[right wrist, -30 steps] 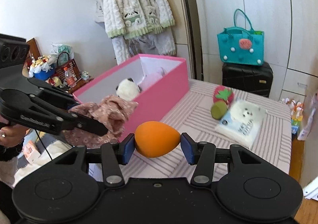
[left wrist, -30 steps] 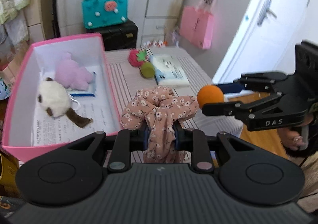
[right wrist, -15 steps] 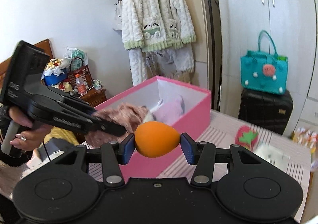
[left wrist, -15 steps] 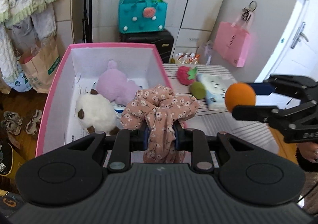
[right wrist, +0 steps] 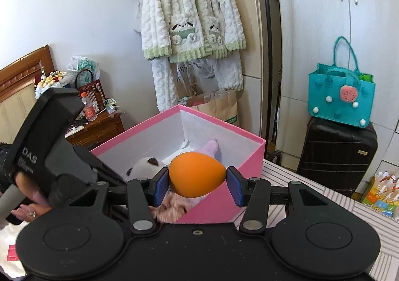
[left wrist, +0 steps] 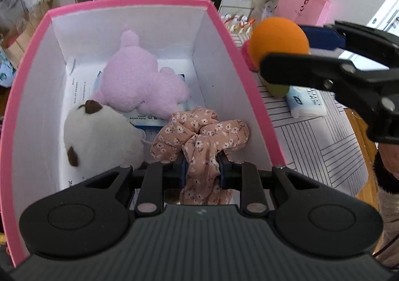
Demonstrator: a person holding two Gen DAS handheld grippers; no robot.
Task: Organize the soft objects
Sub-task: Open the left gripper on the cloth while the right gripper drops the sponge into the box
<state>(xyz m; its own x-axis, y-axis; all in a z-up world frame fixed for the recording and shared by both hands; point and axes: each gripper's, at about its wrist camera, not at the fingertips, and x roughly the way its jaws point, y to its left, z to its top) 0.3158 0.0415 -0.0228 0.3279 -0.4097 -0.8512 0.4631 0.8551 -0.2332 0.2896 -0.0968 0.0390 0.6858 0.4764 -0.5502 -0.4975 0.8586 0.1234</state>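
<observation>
My left gripper (left wrist: 201, 171) is shut on a pink floral scrunchie (left wrist: 202, 131) and holds it inside the pink box (left wrist: 225, 31), near its right wall. A lilac plush (left wrist: 139, 81) and a white plush with brown spots (left wrist: 99, 136) lie in the box. My right gripper (right wrist: 197, 182) is shut on an orange egg-shaped sponge (right wrist: 197, 173) and holds it above the box's near rim; it also shows in the left wrist view (left wrist: 279, 39). The scrunchie (right wrist: 172, 206) shows blurred below the sponge.
On the striped table (left wrist: 324, 131) right of the box lie a tissue pack (left wrist: 306, 104), a green sponge (left wrist: 276, 89) and a red strawberry toy (left wrist: 248, 56), partly hidden. A teal bag (right wrist: 341, 99) sits on a black suitcase (right wrist: 336, 153) behind.
Both grippers moved left to the pink box. The scrunchie went from over the table down into the box; the orange sponge came up over the box's rim.
</observation>
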